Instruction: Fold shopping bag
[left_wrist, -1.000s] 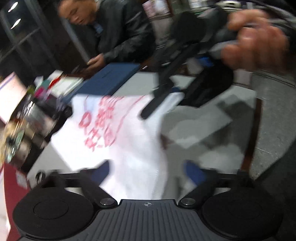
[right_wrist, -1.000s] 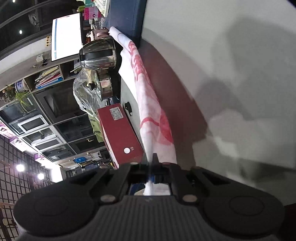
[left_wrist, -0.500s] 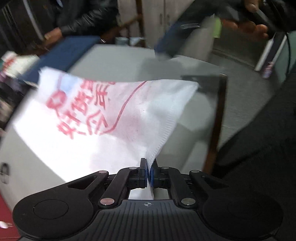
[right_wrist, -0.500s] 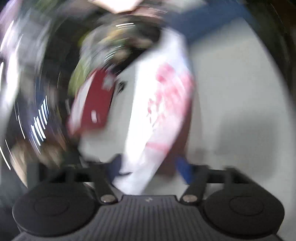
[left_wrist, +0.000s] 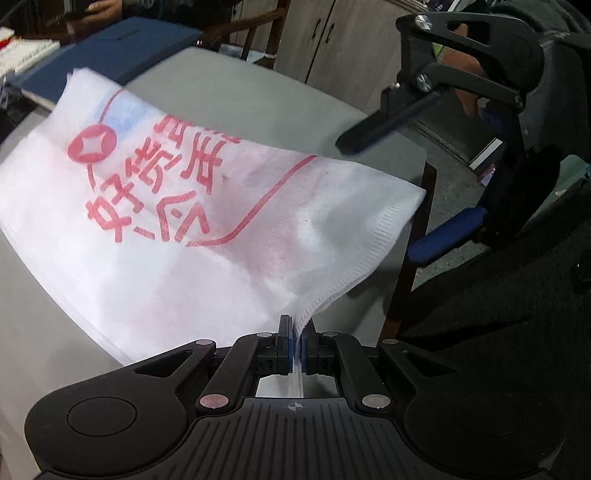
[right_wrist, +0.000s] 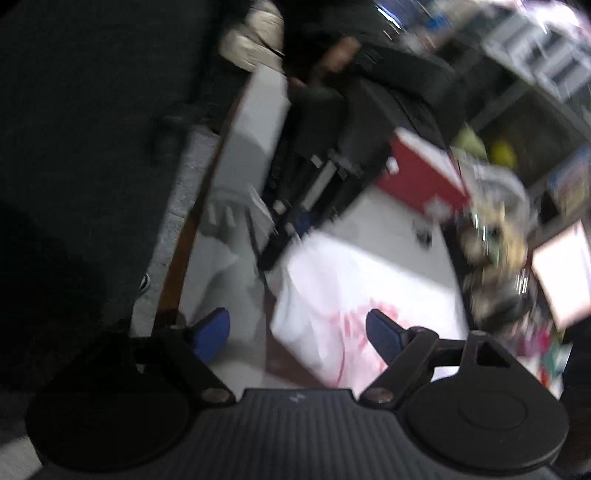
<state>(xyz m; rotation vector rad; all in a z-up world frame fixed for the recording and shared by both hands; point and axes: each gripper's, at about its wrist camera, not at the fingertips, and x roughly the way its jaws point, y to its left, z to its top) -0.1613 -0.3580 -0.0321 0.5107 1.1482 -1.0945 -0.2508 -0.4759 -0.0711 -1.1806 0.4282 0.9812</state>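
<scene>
Two hand-held grippers are mine. My left hand-held gripper (left_wrist: 296, 338) has its fingers pressed together on a near corner of the white shopping bag (left_wrist: 177, 221), which lies flat across the grey worktop (left_wrist: 258, 107) with red print facing up; I cannot tell whether anything is inside it. My right hand-held gripper (right_wrist: 297, 330) hangs above the bag's far corner with its blue pads (right_wrist: 210, 330) spread apart, holding nothing.

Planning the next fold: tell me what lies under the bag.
The bag lies on the grey table, its near corner pinched in the left gripper. Whatever is beneath its middle is covered.
</scene>
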